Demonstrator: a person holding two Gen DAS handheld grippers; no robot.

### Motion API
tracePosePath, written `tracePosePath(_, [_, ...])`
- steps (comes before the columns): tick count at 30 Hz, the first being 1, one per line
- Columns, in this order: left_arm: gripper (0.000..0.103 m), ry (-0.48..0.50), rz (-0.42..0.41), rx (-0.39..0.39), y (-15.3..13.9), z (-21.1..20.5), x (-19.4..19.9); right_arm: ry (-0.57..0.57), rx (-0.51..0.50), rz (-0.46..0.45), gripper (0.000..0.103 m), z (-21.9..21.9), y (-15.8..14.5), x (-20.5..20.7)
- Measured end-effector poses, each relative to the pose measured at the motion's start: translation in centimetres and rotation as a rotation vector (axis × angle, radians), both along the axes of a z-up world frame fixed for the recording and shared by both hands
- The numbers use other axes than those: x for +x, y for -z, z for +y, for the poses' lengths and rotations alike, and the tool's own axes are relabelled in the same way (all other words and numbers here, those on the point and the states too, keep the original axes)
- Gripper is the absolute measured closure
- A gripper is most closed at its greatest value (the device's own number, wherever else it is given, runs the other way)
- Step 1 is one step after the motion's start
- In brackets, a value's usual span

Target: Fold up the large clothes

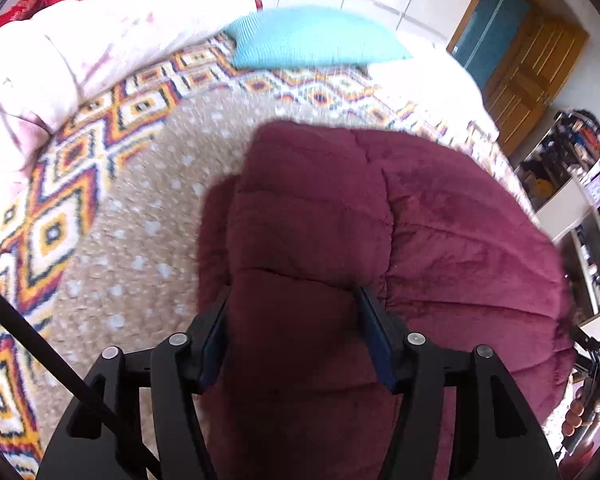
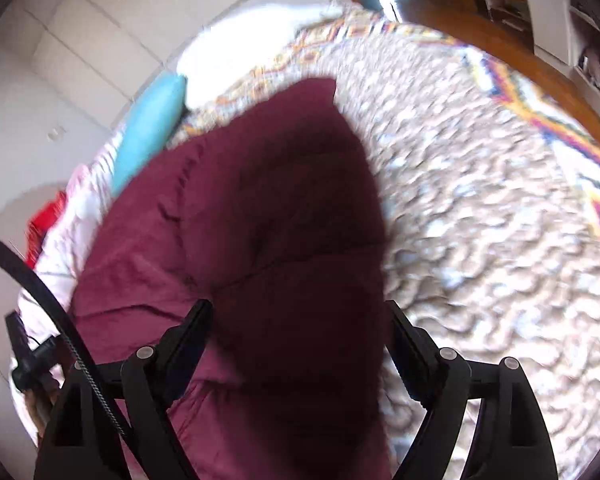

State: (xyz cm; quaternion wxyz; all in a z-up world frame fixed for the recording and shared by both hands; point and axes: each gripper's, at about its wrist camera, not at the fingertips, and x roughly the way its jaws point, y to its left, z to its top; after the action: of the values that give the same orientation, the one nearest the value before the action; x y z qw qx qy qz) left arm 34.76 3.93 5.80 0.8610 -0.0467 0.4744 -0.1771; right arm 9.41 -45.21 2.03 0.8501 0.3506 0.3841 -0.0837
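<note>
Left claw (image 1: pixel 296 334) half open, maroon quilted garment (image 1: pixel 440 240) bulging between its jaws; right claw (image 2: pixel 298 346) spread wide around a fold of it, on the bed (image 1: pixel 140 220)

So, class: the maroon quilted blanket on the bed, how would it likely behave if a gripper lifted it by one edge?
The maroon quilted blanket would probably flop and drape, since its folded layers bulge softly. It looks thick and puffy between the stitch lines, so likely bulky and fairly heavy. Its plush surface may cling to the patterned bedspread rather than slide.
</note>
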Motion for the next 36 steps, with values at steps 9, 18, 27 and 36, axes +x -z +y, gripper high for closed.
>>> tracePosePath(9, [0.029, -0.019, -0.001, -0.129, -1.2, 7.3, -6.4, 0.012, 0.033, -0.060, 0.010, -0.3, -1.6, -9.8])
tracePosePath(18, [0.026, 0.031, 0.046, -0.335, 4.6, 9.3, -15.0, -0.087, 0.268, -0.123, 0.010, 7.7, 3.5, -13.4])
tracePosePath(27, [0.023, 0.047, 0.082, -0.445, 8.1, 4.8, -11.5, 0.035, 0.294, -0.207, 0.007, 9.5, 4.2, -8.7])
tracePosePath(36, [0.013, -0.056, 0.170, -0.475, 9.9, 3.3, -8.1, 0.149, 0.160, -0.134, 0.002, 11.7, 3.8, -4.0])
